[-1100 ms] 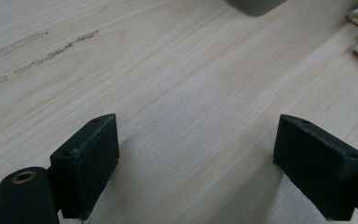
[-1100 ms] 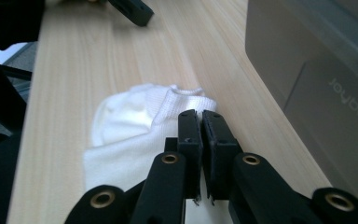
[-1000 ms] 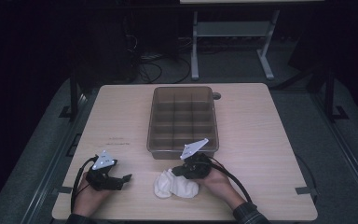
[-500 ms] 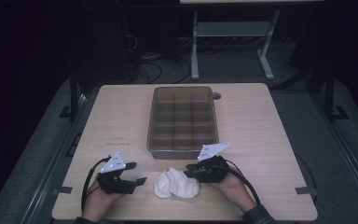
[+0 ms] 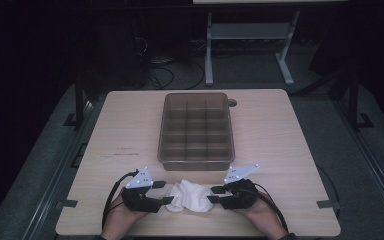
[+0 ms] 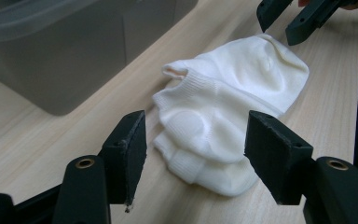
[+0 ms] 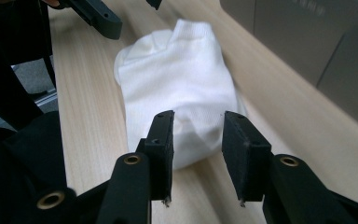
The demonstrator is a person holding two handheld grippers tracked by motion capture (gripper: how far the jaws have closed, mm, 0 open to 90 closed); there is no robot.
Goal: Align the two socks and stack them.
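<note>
A pale wooden table [image 5: 280, 130] is seen carrying a smoky compartment tray [image 5: 196, 131] at its middle, with bare board left open to either side. Just near of the tray, close to the table's near edge, white socks [image 5: 191, 195] are bunched in a soft, light, limp heap, best pinched at a ribbed cuff. The left tool [image 5: 166, 192], half open, has been closing; the right tool [image 5: 213, 194], narrower, has been opening; nothing is held.
</note>
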